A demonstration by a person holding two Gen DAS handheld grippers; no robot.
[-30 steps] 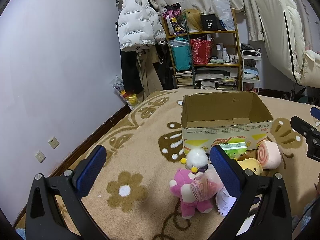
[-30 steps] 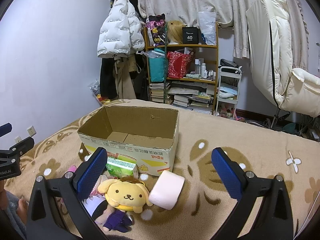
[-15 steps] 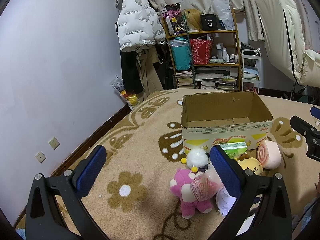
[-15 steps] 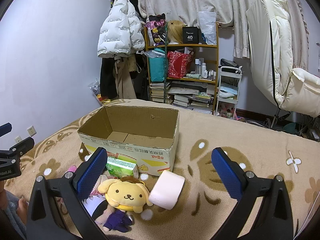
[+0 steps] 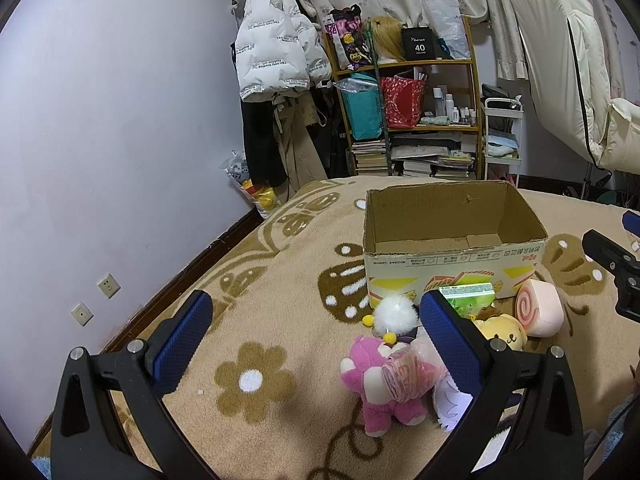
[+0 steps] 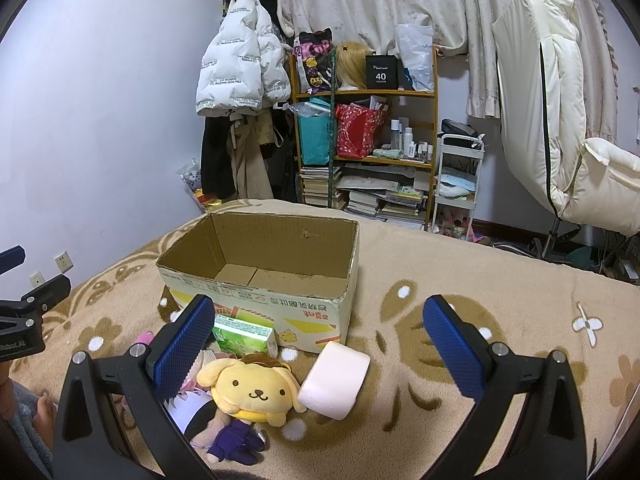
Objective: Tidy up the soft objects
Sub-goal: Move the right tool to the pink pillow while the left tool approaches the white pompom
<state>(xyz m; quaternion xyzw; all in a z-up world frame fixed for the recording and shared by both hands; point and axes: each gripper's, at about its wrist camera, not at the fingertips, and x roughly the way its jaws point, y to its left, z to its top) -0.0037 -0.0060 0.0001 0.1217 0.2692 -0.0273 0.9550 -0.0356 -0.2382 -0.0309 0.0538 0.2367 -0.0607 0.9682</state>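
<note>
An open, empty cardboard box (image 5: 448,256) (image 6: 264,276) stands on a tan patterned blanket. In front of it lie soft toys: a pink plush (image 5: 380,384), a white fluffy pom-pom toy (image 5: 394,314), a yellow dog plush (image 6: 254,388) (image 5: 500,332), a pink swirl-roll cushion (image 6: 336,380) (image 5: 538,312), a green tissue pack (image 6: 242,336) (image 5: 468,296) and a purple-clothed doll (image 6: 228,436). My left gripper (image 5: 316,332) is open and empty, hovering left of the pile. My right gripper (image 6: 320,340) is open and empty above the toys.
A lilac wall with sockets (image 5: 108,284) runs along the left. A cluttered shelf (image 5: 412,112), hanging coats (image 5: 276,60) and a small white cart (image 6: 456,184) stand behind the bed. A cream chair (image 6: 560,128) is at the right.
</note>
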